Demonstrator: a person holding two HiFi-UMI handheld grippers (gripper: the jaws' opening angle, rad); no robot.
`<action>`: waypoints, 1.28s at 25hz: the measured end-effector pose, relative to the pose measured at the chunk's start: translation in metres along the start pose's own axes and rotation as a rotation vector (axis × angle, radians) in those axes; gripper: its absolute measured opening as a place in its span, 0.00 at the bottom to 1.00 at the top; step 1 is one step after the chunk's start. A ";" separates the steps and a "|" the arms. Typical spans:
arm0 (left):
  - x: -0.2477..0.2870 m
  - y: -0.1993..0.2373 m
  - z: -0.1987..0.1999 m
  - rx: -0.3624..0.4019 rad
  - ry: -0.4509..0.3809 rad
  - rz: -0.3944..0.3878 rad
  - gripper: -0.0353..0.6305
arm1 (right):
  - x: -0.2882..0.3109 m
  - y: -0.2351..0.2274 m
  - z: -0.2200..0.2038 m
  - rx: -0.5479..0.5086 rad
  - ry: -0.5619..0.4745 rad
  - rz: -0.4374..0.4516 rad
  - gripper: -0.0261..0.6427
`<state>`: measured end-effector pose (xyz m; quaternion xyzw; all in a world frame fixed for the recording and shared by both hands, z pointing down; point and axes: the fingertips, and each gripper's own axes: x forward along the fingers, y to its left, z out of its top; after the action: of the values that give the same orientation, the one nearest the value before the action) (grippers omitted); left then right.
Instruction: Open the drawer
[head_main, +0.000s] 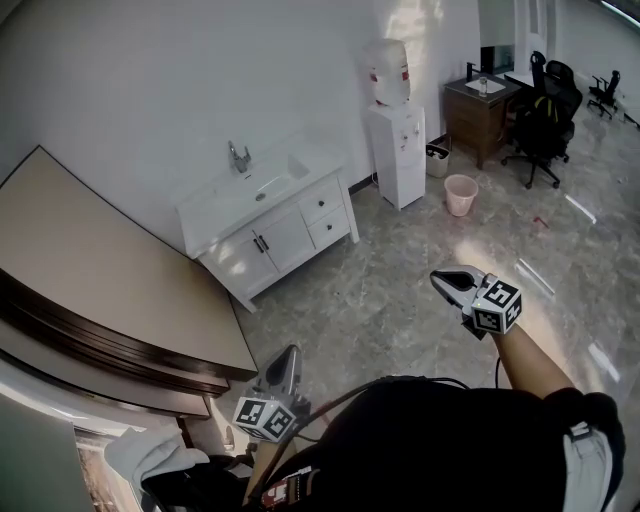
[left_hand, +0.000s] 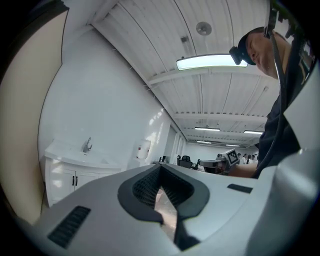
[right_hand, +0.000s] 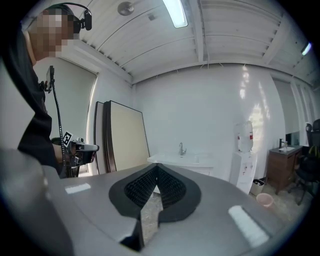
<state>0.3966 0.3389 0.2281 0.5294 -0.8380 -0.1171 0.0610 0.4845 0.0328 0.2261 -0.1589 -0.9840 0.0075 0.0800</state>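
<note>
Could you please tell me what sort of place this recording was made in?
Probably an office space with a washroom corner: a white sink cabinet against the wall, a water dispenser beside it, and a desk with office chairs further back.

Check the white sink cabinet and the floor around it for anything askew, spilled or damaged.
Nothing stands out. The sink cabinet sits square, its doors and drawers shut flush. The water dispenser and pink bin are upright, and the floor shows no spill.
</note>
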 end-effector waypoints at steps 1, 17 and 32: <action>0.004 0.012 0.006 0.001 0.000 -0.013 0.05 | 0.008 0.000 0.004 0.001 0.000 -0.013 0.03; 0.006 0.194 0.067 0.011 -0.016 -0.073 0.05 | 0.174 0.032 0.041 -0.009 -0.005 -0.086 0.03; 0.006 0.278 0.068 0.000 -0.018 0.079 0.05 | 0.293 0.015 0.040 -0.005 0.001 0.069 0.03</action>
<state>0.1359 0.4565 0.2349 0.4947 -0.8589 -0.1197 0.0580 0.2084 0.1397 0.2315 -0.1931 -0.9779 0.0077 0.0797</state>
